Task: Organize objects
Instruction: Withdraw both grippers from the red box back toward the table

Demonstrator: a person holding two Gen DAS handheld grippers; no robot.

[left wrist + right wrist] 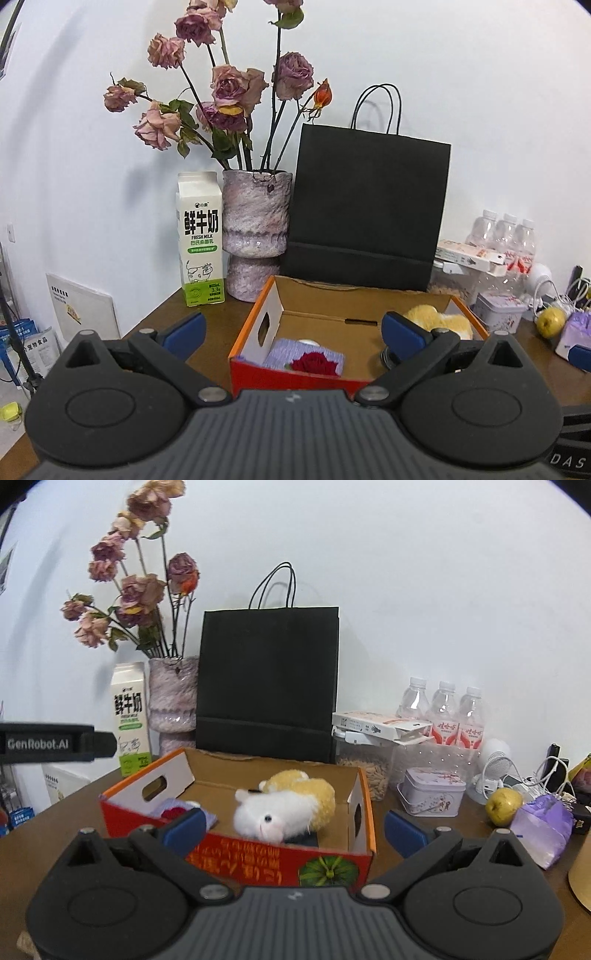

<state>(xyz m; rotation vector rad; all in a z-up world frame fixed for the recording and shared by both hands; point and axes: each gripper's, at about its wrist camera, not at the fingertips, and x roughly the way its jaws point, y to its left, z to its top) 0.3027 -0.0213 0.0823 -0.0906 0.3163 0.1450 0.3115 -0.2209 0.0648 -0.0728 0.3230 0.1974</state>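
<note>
Both grippers – left (293, 328), right (294, 825) – being held empty, jaws apart, before open orange cardboard box (328, 864); next item – perhaps yellow-green apple (503, 806) – likely being chosen.

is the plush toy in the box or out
In: the plush toy lies on the floor of the open cardboard box.

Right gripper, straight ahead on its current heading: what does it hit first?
Most likely the orange cardboard box: its near wall lies directly ahead of the open right gripper. If the path clears that wall, the plush toy inside comes next. Depth is hard to judge through the fisheye.
</note>
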